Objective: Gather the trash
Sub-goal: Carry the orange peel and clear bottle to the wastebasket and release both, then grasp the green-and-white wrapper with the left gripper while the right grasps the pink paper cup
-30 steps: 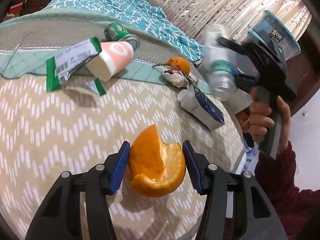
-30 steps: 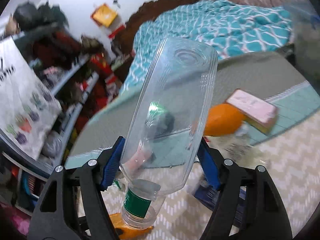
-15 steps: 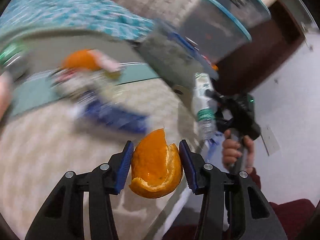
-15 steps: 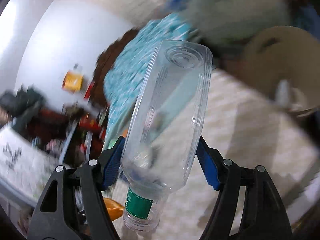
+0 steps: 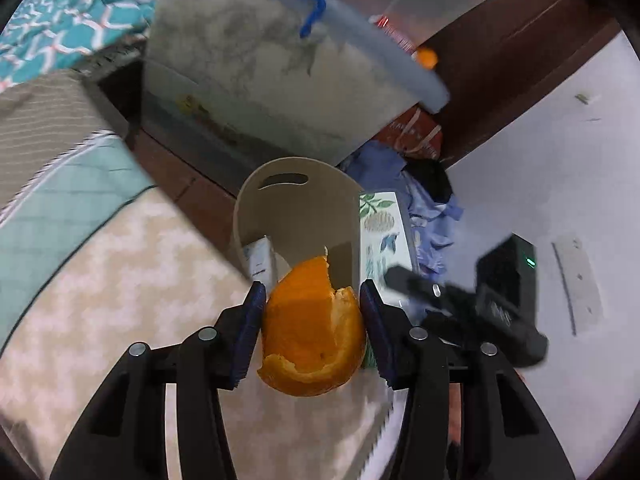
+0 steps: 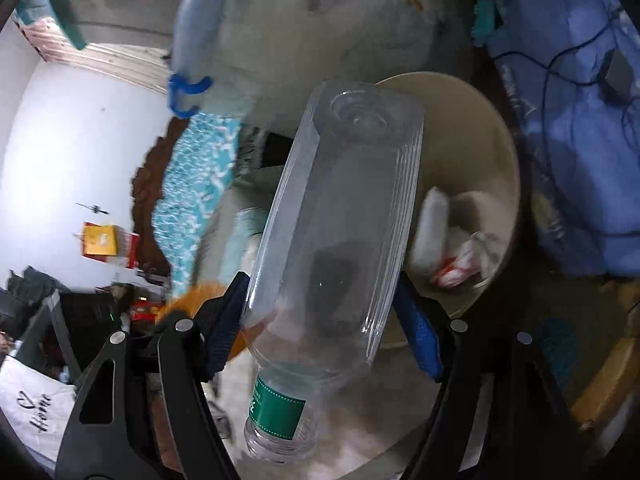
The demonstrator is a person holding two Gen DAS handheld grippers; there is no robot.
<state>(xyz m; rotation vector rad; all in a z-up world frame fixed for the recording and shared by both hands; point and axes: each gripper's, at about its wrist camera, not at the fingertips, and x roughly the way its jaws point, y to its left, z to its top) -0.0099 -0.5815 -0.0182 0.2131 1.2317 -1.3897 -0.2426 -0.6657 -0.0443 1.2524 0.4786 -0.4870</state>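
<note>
A piece of orange peel (image 5: pixel 312 332) sits between the blue pads of my left gripper (image 5: pixel 312 312), which still touch it while the jaws are opening. It hangs just before the beige waste bin (image 5: pixel 296 200), which holds a white carton (image 5: pixel 260 256). In the right wrist view a clear plastic bottle (image 6: pixel 340 220) lies between the fingers of my right gripper (image 6: pixel 324 320), green-labelled neck toward the camera. These jaws are opening, and the right pad (image 6: pixel 420 332) stands slightly off the bottle. The bottle's base points over the bin's rim (image 6: pixel 500 140), above a crumpled wrapper (image 6: pixel 456 268).
The bed's chevron cover (image 5: pixel 100 300) fills the lower left. A grey storage box with a blue handle (image 5: pixel 260 60) stands behind the bin. A leaf-patterned box (image 5: pixel 380 232) and a heap of blue clothes (image 6: pixel 572 140) lie beside the bin. The right tool's black body (image 5: pixel 504 308) is close on the right.
Both grippers swung away from the trash on the bed to the bin beside it, carrying the peel and the bottle. The right pads now stand a little wider around the bottle.
</note>
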